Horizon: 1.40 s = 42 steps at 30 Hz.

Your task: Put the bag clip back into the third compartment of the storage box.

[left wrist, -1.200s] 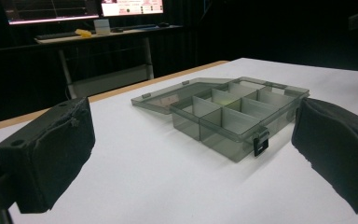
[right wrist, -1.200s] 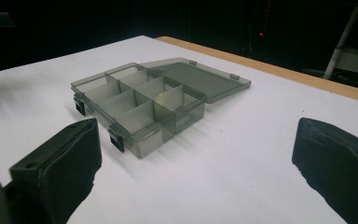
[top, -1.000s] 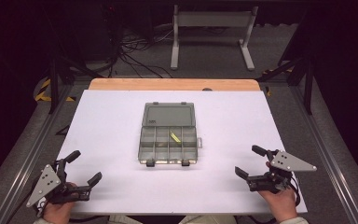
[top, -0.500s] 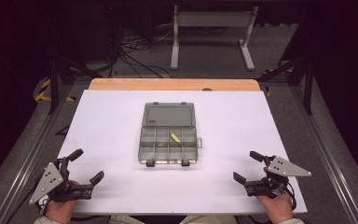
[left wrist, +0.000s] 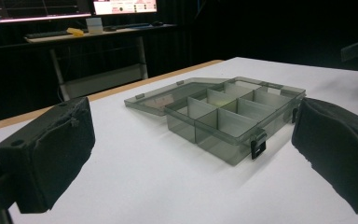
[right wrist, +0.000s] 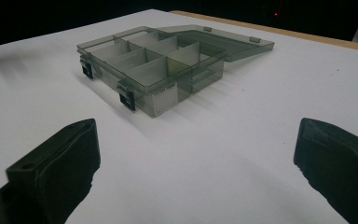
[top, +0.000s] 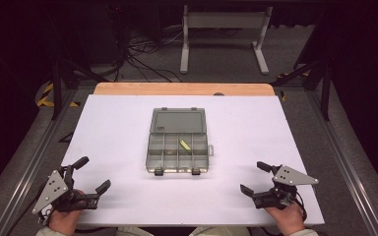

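The left gripper (top: 92, 174) sits at the near edge of the white table (top: 118, 128), at seven o'clock, jaws wide apart and holding nothing. The right gripper (top: 256, 178) sits at five o'clock, jaws wide apart too. Farther off, in the middle, lies the grey box (top: 178, 152), lid flat open toward twelve o'clock. A small yellow thing (top: 184, 144) lies inside one compartment.

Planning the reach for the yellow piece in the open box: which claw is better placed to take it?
Right, probably. The yellow piece lies just right of the middle of the box, slightly nearer the right claw. Both it and the left claw are open and empty.
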Each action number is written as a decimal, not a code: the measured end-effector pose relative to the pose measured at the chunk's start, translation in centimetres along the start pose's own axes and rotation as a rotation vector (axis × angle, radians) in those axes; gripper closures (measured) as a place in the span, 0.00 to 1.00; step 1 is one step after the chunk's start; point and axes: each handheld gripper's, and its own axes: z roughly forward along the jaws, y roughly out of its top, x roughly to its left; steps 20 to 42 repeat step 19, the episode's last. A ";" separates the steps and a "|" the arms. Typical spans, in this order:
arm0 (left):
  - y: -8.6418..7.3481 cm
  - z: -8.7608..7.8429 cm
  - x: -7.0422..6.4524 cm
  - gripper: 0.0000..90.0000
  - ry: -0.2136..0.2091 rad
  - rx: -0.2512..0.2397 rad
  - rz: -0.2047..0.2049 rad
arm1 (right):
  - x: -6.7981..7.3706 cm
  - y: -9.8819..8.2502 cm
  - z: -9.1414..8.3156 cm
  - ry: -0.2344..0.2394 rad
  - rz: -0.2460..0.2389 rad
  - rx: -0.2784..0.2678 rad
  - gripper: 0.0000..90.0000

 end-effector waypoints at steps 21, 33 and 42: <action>0.0 0.0 -0.1 0.00 0.000 0.000 0.002 | -0.5 0.1 -0.6 -0.013 0.052 -0.034 0.01; 0.0 0.0 -0.1 0.00 0.000 0.000 0.002 | -0.5 0.1 -0.6 -0.013 0.052 -0.034 0.01; 0.0 0.0 -0.1 0.00 0.000 0.000 0.002 | -0.5 0.1 -0.6 -0.013 0.052 -0.034 0.01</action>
